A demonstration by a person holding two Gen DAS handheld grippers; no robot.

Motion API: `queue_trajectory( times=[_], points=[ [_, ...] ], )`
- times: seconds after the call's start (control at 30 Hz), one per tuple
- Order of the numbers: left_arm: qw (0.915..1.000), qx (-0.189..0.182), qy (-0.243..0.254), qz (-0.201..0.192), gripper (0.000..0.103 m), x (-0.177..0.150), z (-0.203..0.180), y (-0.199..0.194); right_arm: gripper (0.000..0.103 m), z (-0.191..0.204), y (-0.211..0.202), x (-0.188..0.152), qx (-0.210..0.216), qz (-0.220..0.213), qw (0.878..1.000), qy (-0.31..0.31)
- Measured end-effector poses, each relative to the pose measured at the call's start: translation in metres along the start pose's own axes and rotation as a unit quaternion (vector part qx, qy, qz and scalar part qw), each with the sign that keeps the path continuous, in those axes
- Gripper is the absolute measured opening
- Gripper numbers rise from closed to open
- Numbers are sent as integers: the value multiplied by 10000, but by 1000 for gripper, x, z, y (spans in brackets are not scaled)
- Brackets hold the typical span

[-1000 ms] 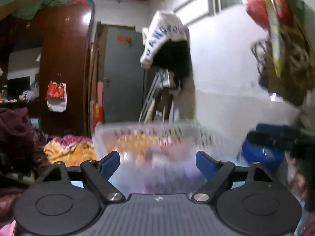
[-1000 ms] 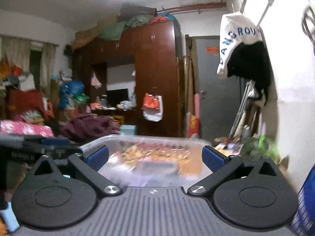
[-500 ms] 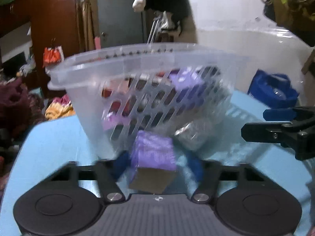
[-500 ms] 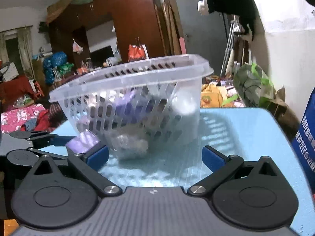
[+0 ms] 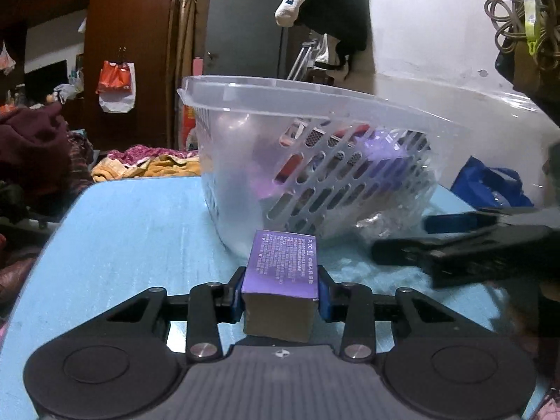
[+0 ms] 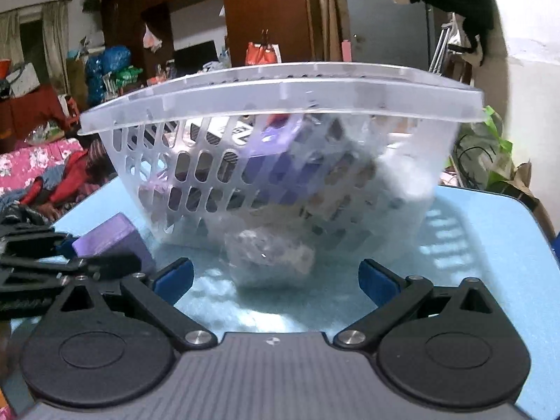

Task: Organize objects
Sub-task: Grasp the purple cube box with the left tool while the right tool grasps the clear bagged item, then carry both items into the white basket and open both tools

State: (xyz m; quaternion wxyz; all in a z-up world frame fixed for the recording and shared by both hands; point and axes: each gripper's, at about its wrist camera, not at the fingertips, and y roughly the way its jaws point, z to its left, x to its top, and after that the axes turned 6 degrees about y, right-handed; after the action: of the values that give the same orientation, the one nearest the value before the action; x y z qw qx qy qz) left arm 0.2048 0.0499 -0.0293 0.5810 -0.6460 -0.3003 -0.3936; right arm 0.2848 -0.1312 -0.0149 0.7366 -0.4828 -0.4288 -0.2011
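A: Left hand-held gripper [image 5: 280, 295] clamped on the purple box [image 5: 281, 267], pads on both sides. Box sits low over the blue worktop [image 5: 133, 231], just in front of the clear basket [image 5: 315, 161].

B: Right hand-held gripper [image 6: 276, 276]?

A: Jaws wide, nothing gripped. Crumpled clear wrap [image 6: 269, 255] lies ahead between its fingers, against the basket.

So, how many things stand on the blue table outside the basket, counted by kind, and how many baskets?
Purple box: 1, between the left gripper's pads
Clear wrapped bundle: 1
Basket: 1
Total: 3
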Motion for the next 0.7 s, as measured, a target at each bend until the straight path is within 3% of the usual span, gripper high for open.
queue_trajectory(
  times=[0.1,0.17,0.7],
  points=[
    [10000,-78,-8,16,43,0,-2,6,87,1,10,3,-13,163,9999,9],
    [9999,-121,-61,-49,43,-1,-1,6,61,-1,10,1,23,213,9998,58],
    [9959,-408,-70,-805,43,-7,2,-12,60,-3,-62,-33,421,-897,9944,-376]
  ],
)
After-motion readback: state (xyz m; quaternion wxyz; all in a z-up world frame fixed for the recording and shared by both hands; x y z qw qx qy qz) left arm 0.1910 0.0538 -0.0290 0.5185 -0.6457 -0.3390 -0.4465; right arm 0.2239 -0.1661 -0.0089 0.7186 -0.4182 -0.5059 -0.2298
